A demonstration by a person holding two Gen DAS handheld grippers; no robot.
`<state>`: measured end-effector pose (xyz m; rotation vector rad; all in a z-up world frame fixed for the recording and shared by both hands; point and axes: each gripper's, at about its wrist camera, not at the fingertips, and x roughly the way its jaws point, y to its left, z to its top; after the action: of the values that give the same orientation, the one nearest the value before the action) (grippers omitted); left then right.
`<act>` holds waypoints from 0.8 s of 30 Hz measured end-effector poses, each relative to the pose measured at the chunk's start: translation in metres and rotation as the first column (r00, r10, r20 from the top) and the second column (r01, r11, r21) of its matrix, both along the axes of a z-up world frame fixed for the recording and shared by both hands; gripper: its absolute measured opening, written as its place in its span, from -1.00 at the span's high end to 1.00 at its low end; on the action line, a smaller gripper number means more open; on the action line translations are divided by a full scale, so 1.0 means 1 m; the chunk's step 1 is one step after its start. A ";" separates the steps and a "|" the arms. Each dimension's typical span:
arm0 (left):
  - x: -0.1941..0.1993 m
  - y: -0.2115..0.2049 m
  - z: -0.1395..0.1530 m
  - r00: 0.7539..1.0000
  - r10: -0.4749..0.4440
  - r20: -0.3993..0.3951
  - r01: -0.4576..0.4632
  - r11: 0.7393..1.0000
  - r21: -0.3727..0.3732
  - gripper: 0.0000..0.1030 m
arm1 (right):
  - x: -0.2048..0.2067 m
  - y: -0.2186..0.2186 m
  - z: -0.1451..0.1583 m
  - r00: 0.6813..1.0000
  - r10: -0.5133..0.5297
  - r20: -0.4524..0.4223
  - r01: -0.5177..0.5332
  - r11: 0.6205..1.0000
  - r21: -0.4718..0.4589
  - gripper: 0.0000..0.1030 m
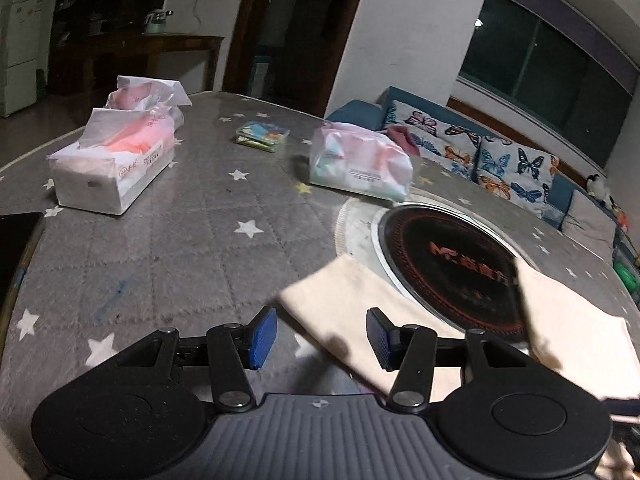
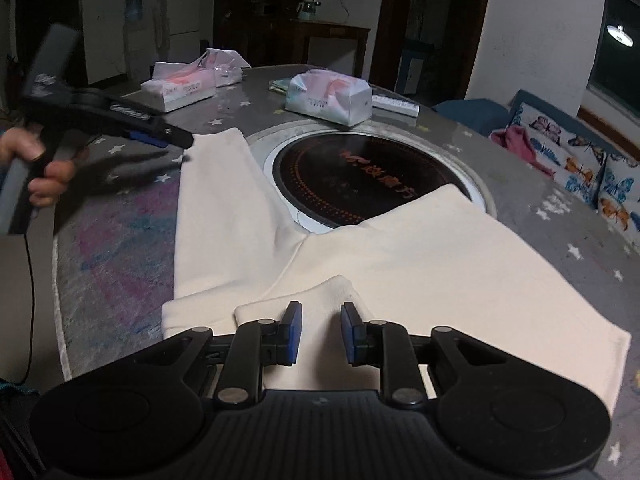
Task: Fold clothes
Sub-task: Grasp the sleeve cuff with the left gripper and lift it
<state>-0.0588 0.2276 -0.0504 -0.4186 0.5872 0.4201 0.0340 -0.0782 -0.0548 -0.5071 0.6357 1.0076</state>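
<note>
A cream garment lies flat on the grey star-patterned table cover, its two legs spread either side of the round black hob. My right gripper sits at the near edge, its blue pads closed on a raised fold of the cream cloth. In the left wrist view the left gripper is open and hovers over the end of one leg, with nothing pressed between the pads. The right wrist view shows the left gripper in a person's hand, beside the far corner of the left leg.
Tissue packs and a small colourful packet lie on the far part of the table. A dark phone rests at the left edge. A sofa with butterfly cushions stands beyond the table on the right.
</note>
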 end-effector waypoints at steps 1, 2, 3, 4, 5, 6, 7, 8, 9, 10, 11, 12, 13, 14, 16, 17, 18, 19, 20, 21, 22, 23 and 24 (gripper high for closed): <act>0.002 0.001 -0.001 1.000 0.006 -0.001 -0.006 1.000 -0.002 -0.03 | -0.002 -0.002 0.002 1.000 0.000 0.004 0.000 1.000 0.004 0.60; 0.004 0.003 -0.002 1.000 0.012 -0.001 -0.012 1.000 -0.004 -0.03 | -0.005 -0.005 0.004 1.000 0.000 0.007 0.000 1.000 0.010 0.60; 0.006 0.004 -0.003 1.000 0.018 -0.002 -0.018 1.000 -0.007 -0.02 | -0.007 -0.007 0.007 1.000 0.000 0.010 -0.001 1.000 0.015 0.60; 0.007 0.006 -0.005 1.000 0.023 -0.003 -0.023 1.000 -0.009 0.01 | -0.009 -0.010 0.009 1.000 -0.002 0.014 0.002 1.000 0.021 0.60; 0.009 0.007 -0.006 1.000 0.029 -0.003 -0.029 1.000 -0.011 0.01 | -0.011 -0.013 0.012 1.000 -0.007 0.019 0.006 1.000 0.028 0.60; 0.011 0.009 -0.007 0.999 0.034 -0.003 -0.034 0.999 -0.012 0.02 | -0.013 -0.016 0.014 1.000 -0.012 0.024 0.011 0.999 0.035 0.60; 0.012 0.009 -0.007 0.999 0.037 -0.002 -0.037 0.999 -0.012 0.14 | -0.016 -0.019 0.017 0.999 -0.016 0.029 0.015 0.999 0.041 0.60; 0.013 0.010 -0.007 0.999 0.041 -0.002 -0.041 0.999 -0.013 0.42 | -0.017 -0.022 0.019 0.999 -0.023 0.032 0.021 0.999 0.050 0.60; 0.014 0.011 -0.008 0.999 0.045 -0.003 -0.045 0.999 -0.018 0.56 | -0.019 -0.026 0.021 0.999 -0.031 0.033 0.029 0.998 0.059 0.60; 0.015 0.011 -0.008 0.999 0.046 0.000 -0.046 0.999 -0.026 0.76 | -0.020 -0.031 0.023 0.999 -0.040 0.034 0.038 0.997 0.067 0.60; 0.016 0.011 -0.007 0.999 0.042 0.011 -0.042 0.998 -0.040 0.82 | -0.021 -0.035 0.025 0.998 -0.051 0.034 0.048 0.996 0.075 0.60; 0.016 0.010 -0.006 0.999 0.039 0.022 -0.037 0.998 -0.055 0.86 | -0.022 -0.039 0.026 0.997 -0.064 0.032 0.061 0.995 0.081 0.60; 0.016 0.008 -0.004 0.999 0.032 0.037 -0.029 0.997 -0.067 0.88 | -0.023 -0.044 0.026 0.997 -0.077 0.031 0.074 0.994 0.086 0.60; 0.015 0.003 0.001 0.998 0.015 0.059 -0.011 0.997 -0.073 0.89 | -0.024 -0.049 0.026 0.995 -0.092 0.029 0.089 0.992 0.090 0.60; 0.014 -0.010 0.015 0.994 -0.030 0.106 0.038 0.996 -0.080 0.89 | -0.023 -0.060 0.024 0.992 -0.123 0.018 0.121 0.988 0.097 0.60; 0.014 -0.019 0.024 0.990 -0.059 0.131 0.071 0.994 -0.085 0.89 | -0.022 -0.065 0.023 0.990 -0.142 0.012 0.140 0.985 0.100 0.60; 0.014 -0.028 0.033 0.983 -0.091 0.157 0.105 0.990 -0.088 0.89 | -0.021 -0.071 0.022 0.987 -0.160 0.006 0.159 0.982 0.103 0.60; 0.014 -0.038 0.042 0.975 -0.125 0.182 0.144 0.986 -0.090 0.89 | -0.020 -0.076 0.022 0.984 -0.177 -0.001 0.176 0.979 0.107 0.60; 0.014 -0.049 0.051 0.965 -0.160 0.207 0.182 0.979 -0.092 0.90 | -0.019 -0.081 0.021 0.981 -0.192 -0.008 0.192 0.975 0.111 0.60; 0.014 -0.060 0.059 0.953 -0.196 0.232 0.223 0.970 -0.095 0.89 | -0.019 -0.086 0.020 0.978 -0.208 -0.015 0.208 0.971 0.118 0.60; 0.015 -0.072 0.068 0.938 -0.234 0.257 0.266 0.959 -0.097 0.90 | -0.018 -0.091 0.020 0.975 -0.223 -0.021 0.224 0.966 0.126 0.60; 0.016 -0.085 0.076 0.920 -0.274 0.280 0.311 0.946 -0.094 0.90 | -0.017 -0.096 0.020 0.971 -0.236 -0.025 0.237 0.962 0.134 0.60; 0.017 -0.098 0.083 0.901 -0.312 0.301 0.353 0.931 -0.091 0.90 | -0.016 -0.101 0.020 0.969 -0.247 -0.028 0.248 0.958 0.141 0.60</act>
<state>-0.0416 0.1294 0.0331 -0.4953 0.4002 -0.0150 0.0176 -0.1795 -0.0350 -0.2873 0.6139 0.8114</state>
